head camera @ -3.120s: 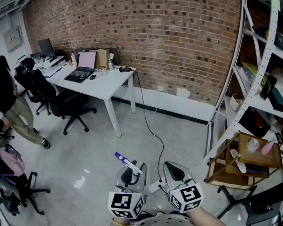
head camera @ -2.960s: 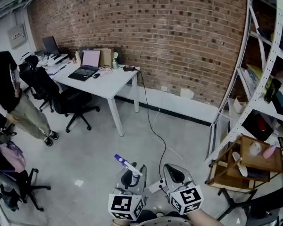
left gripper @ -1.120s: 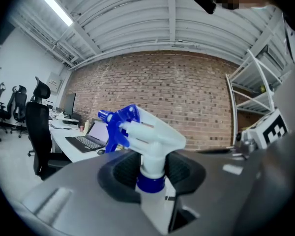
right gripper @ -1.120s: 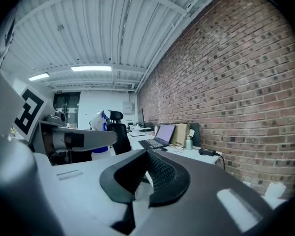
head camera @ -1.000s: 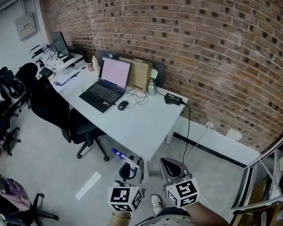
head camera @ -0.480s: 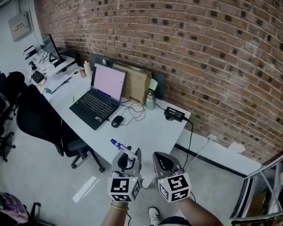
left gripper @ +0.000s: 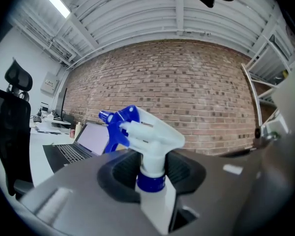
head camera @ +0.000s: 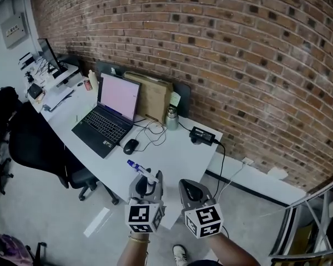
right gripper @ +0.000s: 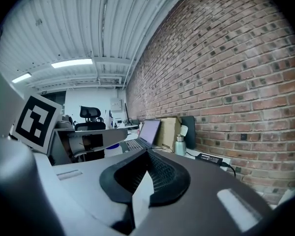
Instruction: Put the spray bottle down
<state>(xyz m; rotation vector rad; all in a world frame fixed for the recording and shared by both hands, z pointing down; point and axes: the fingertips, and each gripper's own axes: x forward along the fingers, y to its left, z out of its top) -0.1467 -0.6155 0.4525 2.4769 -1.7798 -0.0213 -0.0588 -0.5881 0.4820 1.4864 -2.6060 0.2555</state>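
A white spray bottle (head camera: 149, 178) with a blue trigger head and nozzle stands upright in my left gripper (head camera: 146, 187), which is shut on its neck. In the left gripper view the bottle (left gripper: 150, 134) fills the middle, its blue collar pinched between the dark pads, nozzle pointing left. The gripper hangs over the near edge of a white desk (head camera: 180, 157). My right gripper (head camera: 192, 193) is beside it on the right, jaws together with nothing held; in its own view the right gripper (right gripper: 143, 183) shows only a thin light sliver between the pads.
On the desk stand an open laptop (head camera: 108, 112), a black mouse (head camera: 131, 146), a steel flask (head camera: 171, 118), a power adapter (head camera: 202, 136) with cables and a cardboard box (head camera: 154, 97). A black office chair (head camera: 36, 148) is at the left. A brick wall (head camera: 238, 49) runs behind.
Both grippers have come forward from over the floor to the desk's near edge, and the desk now looms larger. The bottle stays held in the left gripper.
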